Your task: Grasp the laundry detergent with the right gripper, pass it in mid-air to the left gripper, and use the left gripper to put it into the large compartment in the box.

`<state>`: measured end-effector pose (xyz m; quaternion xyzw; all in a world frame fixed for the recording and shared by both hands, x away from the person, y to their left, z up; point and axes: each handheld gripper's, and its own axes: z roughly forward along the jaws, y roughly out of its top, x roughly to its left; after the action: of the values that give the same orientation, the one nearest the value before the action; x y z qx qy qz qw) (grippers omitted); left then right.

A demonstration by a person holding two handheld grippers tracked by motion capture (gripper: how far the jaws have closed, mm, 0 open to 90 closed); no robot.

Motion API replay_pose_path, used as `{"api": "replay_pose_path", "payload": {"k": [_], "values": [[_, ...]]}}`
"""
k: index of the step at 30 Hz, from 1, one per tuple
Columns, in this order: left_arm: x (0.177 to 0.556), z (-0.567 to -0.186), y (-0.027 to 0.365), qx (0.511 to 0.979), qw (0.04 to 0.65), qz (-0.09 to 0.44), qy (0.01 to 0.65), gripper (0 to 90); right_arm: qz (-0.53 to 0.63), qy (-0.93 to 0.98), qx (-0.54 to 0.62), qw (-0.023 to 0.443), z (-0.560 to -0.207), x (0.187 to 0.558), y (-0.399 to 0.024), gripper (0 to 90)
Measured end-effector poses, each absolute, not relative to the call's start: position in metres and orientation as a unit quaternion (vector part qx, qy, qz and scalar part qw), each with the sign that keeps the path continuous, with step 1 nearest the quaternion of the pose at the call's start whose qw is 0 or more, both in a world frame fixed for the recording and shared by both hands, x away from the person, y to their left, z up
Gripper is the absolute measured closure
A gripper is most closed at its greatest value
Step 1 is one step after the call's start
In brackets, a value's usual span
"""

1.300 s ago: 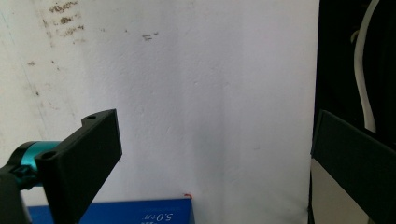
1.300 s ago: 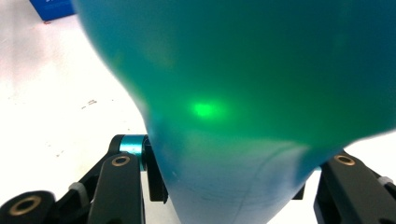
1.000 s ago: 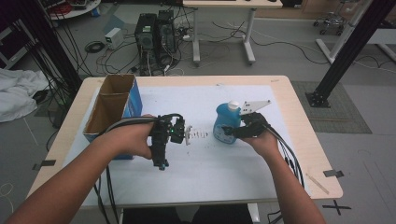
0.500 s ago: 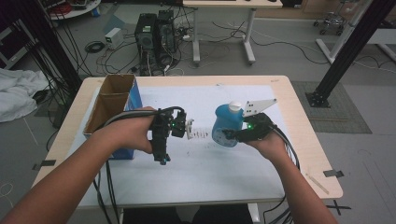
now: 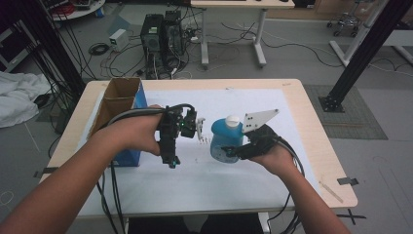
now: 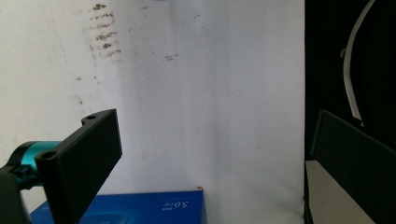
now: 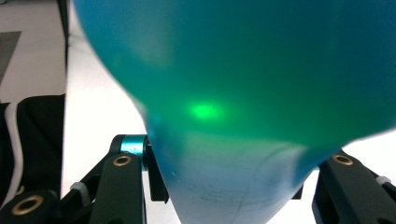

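Our right gripper [image 5: 233, 152] has its jaws clamped on the bottle [image 5: 227, 140], pads pressed to its lower body. We see the bottle upright, long axis vertical, white cap [image 5: 233, 120] pointing up, held over the white sheet [image 5: 204, 180] near the middle of the tabletop [image 5: 311, 131]. Our left gripper [image 5: 198, 127] hangs just left of it, jaws wide apart and holding nothing. Beyond that hand, a blue box [image 5: 127, 105] stands by the tabletop's left edge, well apart from the bottle.
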<state>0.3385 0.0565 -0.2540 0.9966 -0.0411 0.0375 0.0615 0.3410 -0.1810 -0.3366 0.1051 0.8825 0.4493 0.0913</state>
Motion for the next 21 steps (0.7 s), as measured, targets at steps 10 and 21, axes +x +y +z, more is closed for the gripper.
{"api": "replay_pose_path", "payload": {"k": [10, 21], "values": [[0.346, -0.245, 0.057, 0.995, 0.079, 0.041, -0.038, 1.8, 0.450, 0.887, 0.084, 0.065, -0.354, 0.337, -0.157, 48.0], [0.347, -0.240, 0.045, 0.995, 0.079, 0.038, -0.052, 1.7, 0.446, 0.891, 0.068, 0.051, -0.365, 0.336, -0.139, 48.1]]}}
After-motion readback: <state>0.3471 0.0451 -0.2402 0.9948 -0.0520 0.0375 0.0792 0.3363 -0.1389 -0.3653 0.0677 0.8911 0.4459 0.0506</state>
